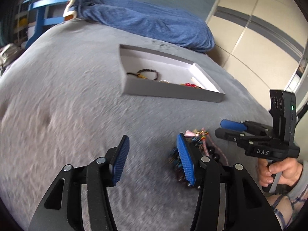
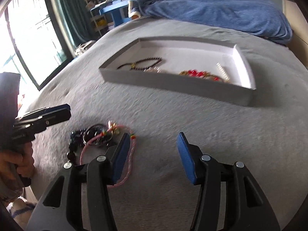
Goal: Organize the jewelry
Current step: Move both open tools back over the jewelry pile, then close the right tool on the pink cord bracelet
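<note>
A shallow grey tray (image 1: 169,93) (image 2: 173,85) with a white inside lies on the grey bedspread. In it are a black bead bracelet (image 1: 148,72) (image 2: 146,62), a red bead piece (image 1: 189,85) (image 2: 196,73) and small gold pieces. A loose pile of jewelry (image 1: 200,144) (image 2: 96,134) with a pink cord and dark beads lies nearer me. My left gripper (image 1: 154,154) is open and empty, just left of the pile; it also shows in the right wrist view (image 2: 65,111). My right gripper (image 2: 153,154) is open and empty, right of the pile, and shows in the left wrist view (image 1: 223,128).
A blue blanket (image 1: 154,23) (image 2: 221,11) lies bunched at the far end of the bed. A blue shelf unit (image 1: 44,9) (image 2: 115,9) stands beyond the bed. A window (image 2: 28,38) is at the left and closet doors (image 1: 259,38) at the right.
</note>
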{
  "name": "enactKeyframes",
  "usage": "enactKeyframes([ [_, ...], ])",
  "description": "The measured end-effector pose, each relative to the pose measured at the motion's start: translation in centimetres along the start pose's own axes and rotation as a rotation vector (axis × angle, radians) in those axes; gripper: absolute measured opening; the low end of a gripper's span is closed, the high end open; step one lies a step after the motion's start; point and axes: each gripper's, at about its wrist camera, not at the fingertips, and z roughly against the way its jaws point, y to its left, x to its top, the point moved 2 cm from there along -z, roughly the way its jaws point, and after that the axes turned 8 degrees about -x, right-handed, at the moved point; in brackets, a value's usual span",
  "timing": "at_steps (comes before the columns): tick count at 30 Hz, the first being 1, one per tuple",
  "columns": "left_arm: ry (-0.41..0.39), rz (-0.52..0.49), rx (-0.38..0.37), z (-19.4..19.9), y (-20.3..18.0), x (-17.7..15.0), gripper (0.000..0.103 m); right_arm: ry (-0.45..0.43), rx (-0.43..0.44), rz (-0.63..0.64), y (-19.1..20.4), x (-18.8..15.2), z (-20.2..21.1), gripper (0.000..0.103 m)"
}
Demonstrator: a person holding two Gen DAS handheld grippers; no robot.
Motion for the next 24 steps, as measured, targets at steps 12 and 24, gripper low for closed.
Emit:
enactKeyframes([
  [12, -0.044, 0.059, -0.009, 0.8, 1.1, -1.2, 0.052, 0.017, -0.032, 0.122, 2.9, 0.3, -2.1, 0.016],
  [24, 0.006, -0.049, -0.032, 0.1, -1.0, -1.4, 0.052, -0.079, -0.062, -0.007, -1.5, -0.7, 1.1, 0.005],
])
